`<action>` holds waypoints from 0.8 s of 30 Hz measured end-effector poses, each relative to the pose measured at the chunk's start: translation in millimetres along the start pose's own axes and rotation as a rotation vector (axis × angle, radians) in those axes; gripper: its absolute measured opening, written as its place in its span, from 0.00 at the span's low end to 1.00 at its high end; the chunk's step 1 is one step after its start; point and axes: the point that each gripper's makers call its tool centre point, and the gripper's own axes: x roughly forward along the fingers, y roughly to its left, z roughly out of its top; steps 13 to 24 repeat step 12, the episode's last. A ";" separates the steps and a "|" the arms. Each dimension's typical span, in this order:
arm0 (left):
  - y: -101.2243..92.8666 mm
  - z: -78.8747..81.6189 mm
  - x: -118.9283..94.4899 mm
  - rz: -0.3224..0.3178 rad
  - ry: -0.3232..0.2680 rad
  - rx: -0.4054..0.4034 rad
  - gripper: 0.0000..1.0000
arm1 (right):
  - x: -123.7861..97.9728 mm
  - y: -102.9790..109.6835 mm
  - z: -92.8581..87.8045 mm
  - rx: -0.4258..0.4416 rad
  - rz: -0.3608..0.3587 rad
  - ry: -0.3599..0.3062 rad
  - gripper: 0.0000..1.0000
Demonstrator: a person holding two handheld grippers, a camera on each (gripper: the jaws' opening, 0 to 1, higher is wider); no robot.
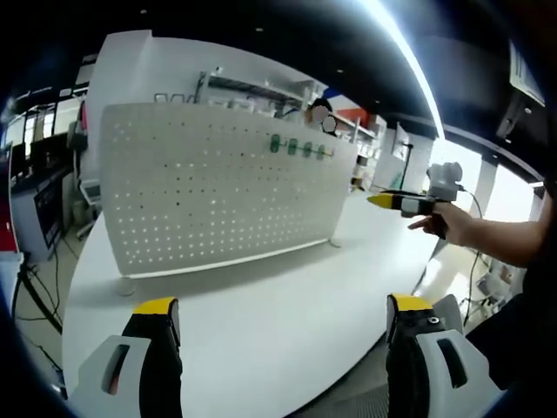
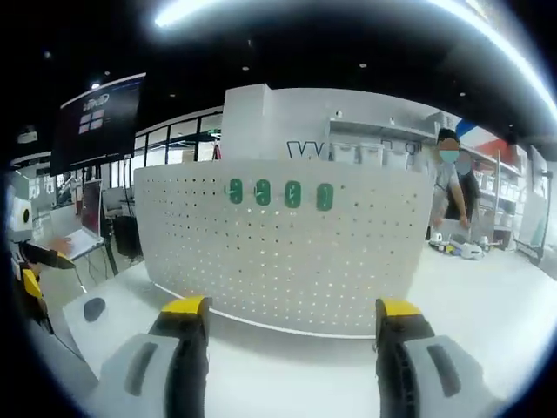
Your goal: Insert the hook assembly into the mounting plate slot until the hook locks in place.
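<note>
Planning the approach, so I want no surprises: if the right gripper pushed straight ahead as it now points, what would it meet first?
Probably the white pegboard standing on the table, below the green hooks; depth is uncertain.

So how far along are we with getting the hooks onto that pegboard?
Done: four green hooks already sit in a row near the top of the white pegboard.
In hand: nothing. The left gripper and right gripper are both open and empty, back from the board over the table.
Left: no loose hook shows, so I cannot tell whether more remain.
</note>
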 end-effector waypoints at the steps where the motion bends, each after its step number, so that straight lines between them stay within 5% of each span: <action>1: -0.8 -0.7 -0.6 -0.002 0.000 0.000 1.00 | -3.5 2.0 -4.9 0.011 0.004 0.013 0.77; 11: -7.0 -5.6 -5.7 -0.005 -0.005 -0.010 1.00 | -27.7 13.7 -24.2 -0.016 0.019 0.045 0.81; 24: -7.7 -6.3 -6.0 -0.006 -0.004 -0.010 1.00 | -30.1 11.6 -23.1 -0.033 0.008 0.025 0.81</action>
